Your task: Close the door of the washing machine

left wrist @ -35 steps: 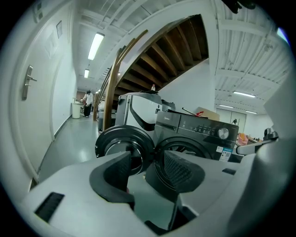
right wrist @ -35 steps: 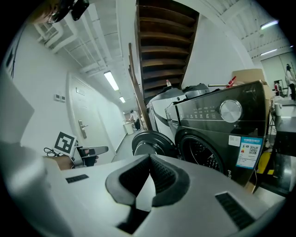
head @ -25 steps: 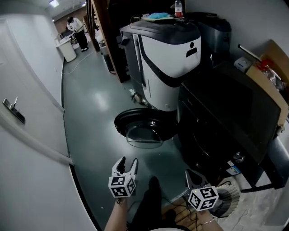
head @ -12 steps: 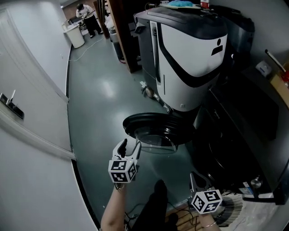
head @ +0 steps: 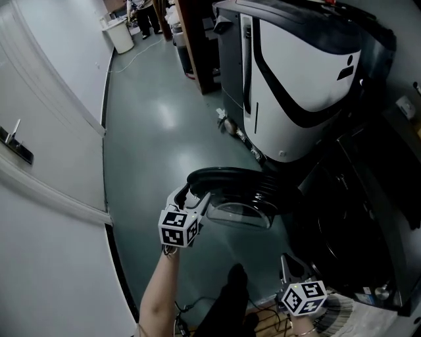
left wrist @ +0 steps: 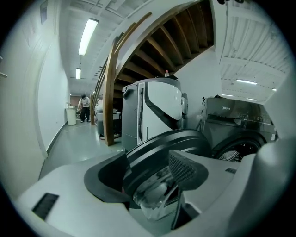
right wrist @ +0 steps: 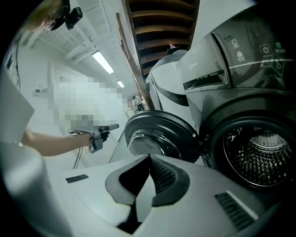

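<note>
The washing machine (head: 355,217) stands dark at the right, its round black door (head: 230,187) swung wide open over the floor, glass bowl (head: 240,214) facing me. My left gripper (head: 191,197) is at the door's left rim. Its jaws have just been opening and stand open; in the left gripper view the door (left wrist: 171,148) shows in the gap of the left gripper (left wrist: 148,171), and the pads do not press on it. My right gripper (head: 294,266) hangs low near the machine's front, shut and empty. In the right gripper view the right gripper (right wrist: 149,159) faces the door (right wrist: 157,134) and the drum (right wrist: 263,155).
A tall white-and-black machine (head: 296,72) stands just behind the open door. A white wall with a handle (head: 16,145) runs along the left. Green floor lies between them. Far back are a wooden post (head: 197,46), a white bin (head: 122,33) and a person (head: 141,10).
My left gripper has moved forward from near my body up to the door's left rim, with its jaws spread wider. The right gripper has sunk toward the bottom of the head view.
</note>
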Tool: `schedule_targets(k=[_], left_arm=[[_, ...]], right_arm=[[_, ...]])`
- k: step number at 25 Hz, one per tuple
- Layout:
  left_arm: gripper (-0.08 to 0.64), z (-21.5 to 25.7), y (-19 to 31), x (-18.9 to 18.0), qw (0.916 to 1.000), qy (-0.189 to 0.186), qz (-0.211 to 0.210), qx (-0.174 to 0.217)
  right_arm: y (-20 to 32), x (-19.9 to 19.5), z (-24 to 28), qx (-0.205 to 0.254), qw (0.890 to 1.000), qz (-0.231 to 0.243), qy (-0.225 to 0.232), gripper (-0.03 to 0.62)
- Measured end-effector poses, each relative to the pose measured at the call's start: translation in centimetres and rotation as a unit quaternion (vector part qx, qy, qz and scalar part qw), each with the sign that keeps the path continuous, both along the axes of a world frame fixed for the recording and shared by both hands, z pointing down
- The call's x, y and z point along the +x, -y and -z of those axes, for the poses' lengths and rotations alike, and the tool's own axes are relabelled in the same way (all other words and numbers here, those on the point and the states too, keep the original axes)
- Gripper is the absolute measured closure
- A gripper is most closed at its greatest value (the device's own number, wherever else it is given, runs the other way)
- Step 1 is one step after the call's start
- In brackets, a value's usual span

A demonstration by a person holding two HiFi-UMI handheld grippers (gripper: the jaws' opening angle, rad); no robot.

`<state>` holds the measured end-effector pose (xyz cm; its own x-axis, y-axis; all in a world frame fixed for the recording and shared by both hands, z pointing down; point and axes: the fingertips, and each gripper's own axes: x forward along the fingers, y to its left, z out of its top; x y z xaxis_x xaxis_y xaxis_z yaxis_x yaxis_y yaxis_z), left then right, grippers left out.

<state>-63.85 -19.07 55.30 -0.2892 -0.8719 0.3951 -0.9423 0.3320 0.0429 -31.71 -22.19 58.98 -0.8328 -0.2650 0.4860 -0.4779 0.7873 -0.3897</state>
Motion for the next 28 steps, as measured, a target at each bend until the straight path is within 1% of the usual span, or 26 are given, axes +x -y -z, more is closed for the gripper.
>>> schedule_targets(k=[3,7,11,15,20,23,26,27,28], left_arm=[[0.255,-1.3,1.6,-1.7,0.9996,0.0,-0.021,-0.018],[0.236,-2.7,3.5,-3.3,0.9974,-0.008,-0.056,-0.044],[0.233,-3.4,5.0,-3.9,0.9914,0.009,-0.105,-0.076],[0.232,-3.4,5.7,-4.2,0.9836,0.011,-0.153,-0.095],[0.232,-3.2,6.8,-3.6,0.9689,0.015,-0.216,-0.12],[0.23,-3.4,7.7,-3.1,0.9556,0.025,-0.255,-0.146],[0.216,-4.1,8.3,-2.7,0.9423,0.037,-0.281,-0.179],[0.216,-4.4,8.4,-2.6,0.9394,0.038,-0.285,-0.187],[0.207,-4.5,8.6,-2.5,0.9387,0.039,-0.285,-0.191]], right_arm=[[0.6,-1.2,-1.2,-0.008,1.0,0.005,-0.005,0.586],[1.3,-2.4,-2.7,-0.017,1.0,0.009,-0.012,0.586],[1.9,-2.9,-4.0,-0.025,0.999,0.013,-0.021,0.586],[2.4,-3.2,-4.8,-0.031,0.999,0.013,-0.024,0.586],[2.6,-3.6,-5.5,-0.04,0.999,0.016,-0.025,0.586],[2.7,-3.5,-5.9,-0.044,0.999,0.016,-0.027,0.586],[3.0,-3.2,-6.2,-0.046,0.998,0.014,-0.029,0.586],[3.2,-3.1,-6.1,-0.045,0.998,0.013,-0.029,0.586],[3.4,-3.0,-6.1,-0.045,0.999,0.011,-0.029,0.585]])
